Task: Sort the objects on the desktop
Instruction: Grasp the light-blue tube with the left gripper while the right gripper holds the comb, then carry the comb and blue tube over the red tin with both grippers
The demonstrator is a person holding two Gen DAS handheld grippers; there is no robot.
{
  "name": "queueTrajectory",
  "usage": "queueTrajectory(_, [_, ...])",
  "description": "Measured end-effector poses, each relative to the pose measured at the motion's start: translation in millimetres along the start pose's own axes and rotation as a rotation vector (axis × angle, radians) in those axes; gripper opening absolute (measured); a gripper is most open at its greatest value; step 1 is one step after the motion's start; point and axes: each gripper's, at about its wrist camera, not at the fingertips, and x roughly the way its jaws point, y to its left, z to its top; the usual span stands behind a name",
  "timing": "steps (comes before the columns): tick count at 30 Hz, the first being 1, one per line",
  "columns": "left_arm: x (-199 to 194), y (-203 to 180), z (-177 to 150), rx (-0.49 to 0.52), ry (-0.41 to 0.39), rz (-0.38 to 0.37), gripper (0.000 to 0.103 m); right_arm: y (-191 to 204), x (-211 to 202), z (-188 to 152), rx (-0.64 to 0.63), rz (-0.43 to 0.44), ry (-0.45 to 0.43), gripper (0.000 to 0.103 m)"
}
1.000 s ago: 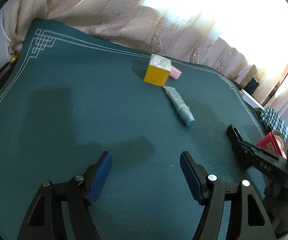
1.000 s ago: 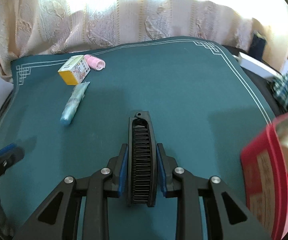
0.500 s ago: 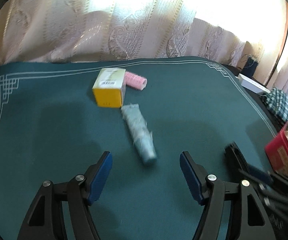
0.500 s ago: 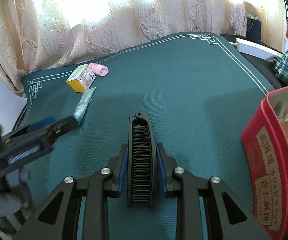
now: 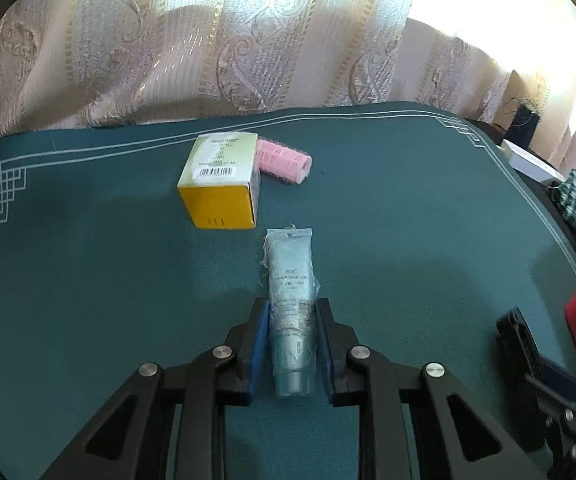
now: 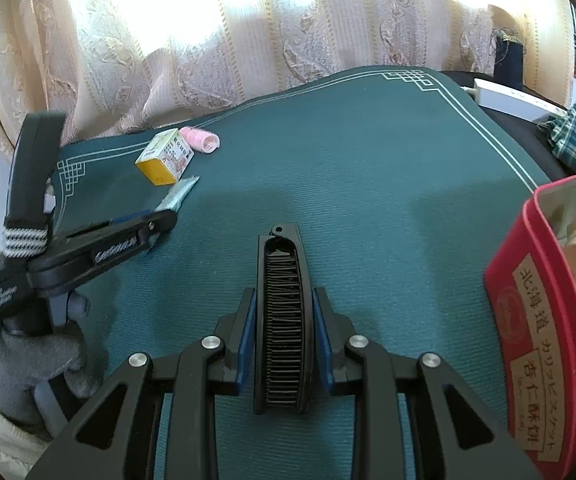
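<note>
Two grips live right now. My left gripper (image 5: 292, 344) is clamped on the pale blue tube (image 5: 290, 300), blue pads on its lower body near the cap end; the tube lies flat on the green mat (image 5: 88, 280), crimped end pointing away toward the yellow box (image 5: 219, 184). My right gripper (image 6: 284, 320) is clenched on the black folding comb (image 6: 284, 320), held edgewise, teeth facing the camera, hanging above the mat.

Handling, my read:
- Tube: light, soft-walled, and wrapped in loose clear film, so likely slippery. Squeezing mid-body would dent it. Current hold near the stiffer cap shoulder looks like the right spot.
- Comb: light, rigid plastic. Pads on the flat sides, about the lower half; fine as is.
- Yellow box: light carton, crushable, grab across the short sides.
- Pink hair roller (image 5: 284, 162): very light, will roll. It sits touching the box at the far edge of the mat.

Writing:
- Red tin (image 6: 544, 360) at my right: white label with CJK characters, reads roughly 北海道 ... 杏仁酥饼; a cream-coloured cap sticks out of it.
- Box top: barcode plus small print, unreadable. Side shows red characters, too small.
- Tube print: too faint to read.
- Left gripper body as seen in the right wrist view: lettering, blurred.
</note>
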Motion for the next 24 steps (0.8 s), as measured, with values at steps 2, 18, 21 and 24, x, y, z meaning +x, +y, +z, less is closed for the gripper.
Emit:
queueTrajectory(2, [-7.9, 0.2, -6.3, -0.005, -0.006, -0.007, 0.024, 1.0, -3.4, 0.1, -0.003, -0.003, -0.022, 0.029])
queueTrajectory(18, [-102.8, 2.8, -47.5, -0.033, -0.104, -0.055, 0.024, 6.9, -28.3, -2.1, 0.008, 0.058, -0.109, 0.029])
queueTrajectory(21, [-114.6, 3.1, -53.3, -0.036, -0.113, -0.054, 0.024, 8.6, -43.1, -4.9, 0.011, 0.079, -0.137, 0.029])
queueTrajectory(24, [-124.7, 1.2, -55.6, -0.032, -0.125, -0.056, 0.024, 6.5, -60.6, -7.8, 0.023, 0.097, -0.164, 0.029])
